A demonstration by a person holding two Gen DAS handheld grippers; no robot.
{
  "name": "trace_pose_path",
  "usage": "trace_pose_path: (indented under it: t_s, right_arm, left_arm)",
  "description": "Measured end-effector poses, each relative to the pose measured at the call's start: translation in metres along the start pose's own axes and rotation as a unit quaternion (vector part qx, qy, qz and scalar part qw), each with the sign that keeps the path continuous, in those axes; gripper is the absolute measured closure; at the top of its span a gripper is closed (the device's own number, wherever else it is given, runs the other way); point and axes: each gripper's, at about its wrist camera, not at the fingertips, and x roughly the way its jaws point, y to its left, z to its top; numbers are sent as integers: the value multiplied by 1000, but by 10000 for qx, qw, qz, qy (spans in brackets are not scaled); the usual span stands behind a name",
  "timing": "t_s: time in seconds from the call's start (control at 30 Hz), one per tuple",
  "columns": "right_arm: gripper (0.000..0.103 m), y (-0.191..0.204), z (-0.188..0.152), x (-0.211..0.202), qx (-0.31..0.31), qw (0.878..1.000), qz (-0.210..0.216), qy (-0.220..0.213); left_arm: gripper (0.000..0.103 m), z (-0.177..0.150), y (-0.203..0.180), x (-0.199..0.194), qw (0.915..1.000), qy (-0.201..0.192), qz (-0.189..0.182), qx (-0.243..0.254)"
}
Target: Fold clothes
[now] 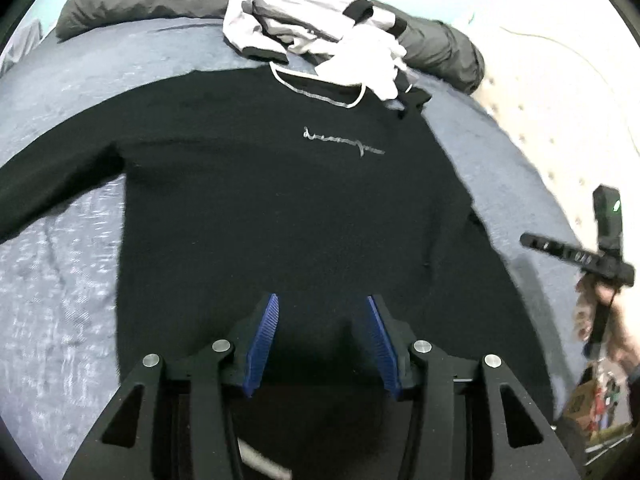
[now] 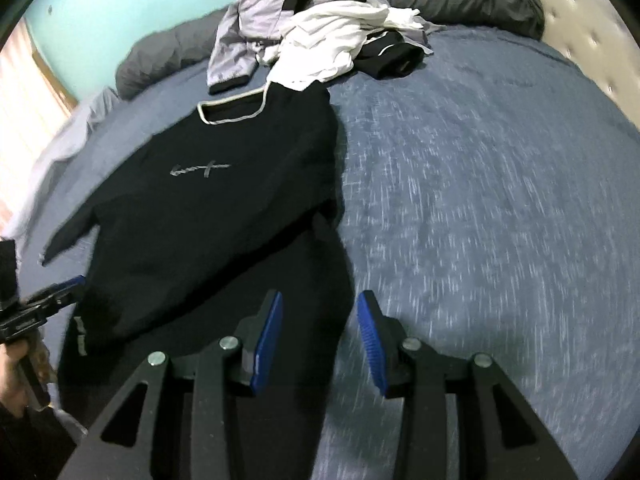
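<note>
I see the black sweater point(image 1: 280, 208) lying flat on the bed point(image 2: 480, 200). Both my grippers, left point(image 1: 322, 336) and right point(image 2: 320, 340), hover over its near hem, fingers apart, gripping nothing.

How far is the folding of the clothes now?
Early. Done: the black sweatshirt lies spread flat on the bed, with one sleeve folded along its side. In hand: nothing; the left tool and right tool both stand open above its hem area. Left: folding it, then the heap of clothes near the pillows.
</note>
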Motion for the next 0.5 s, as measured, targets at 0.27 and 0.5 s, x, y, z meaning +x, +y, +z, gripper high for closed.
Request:
trace_pose_path:
  t_s: [0.27, 0.5]
  right_arm:
    - [60, 10, 26, 51, -513, 9972, -477, 256]
    - [60, 5, 42, 78, -454, 9969, -594, 240]
  left_arm:
    - [52, -5, 7, 34, 9997, 181, -118, -107]
    - [49, -4, -2, 42, 9999, 120, 34, 100]
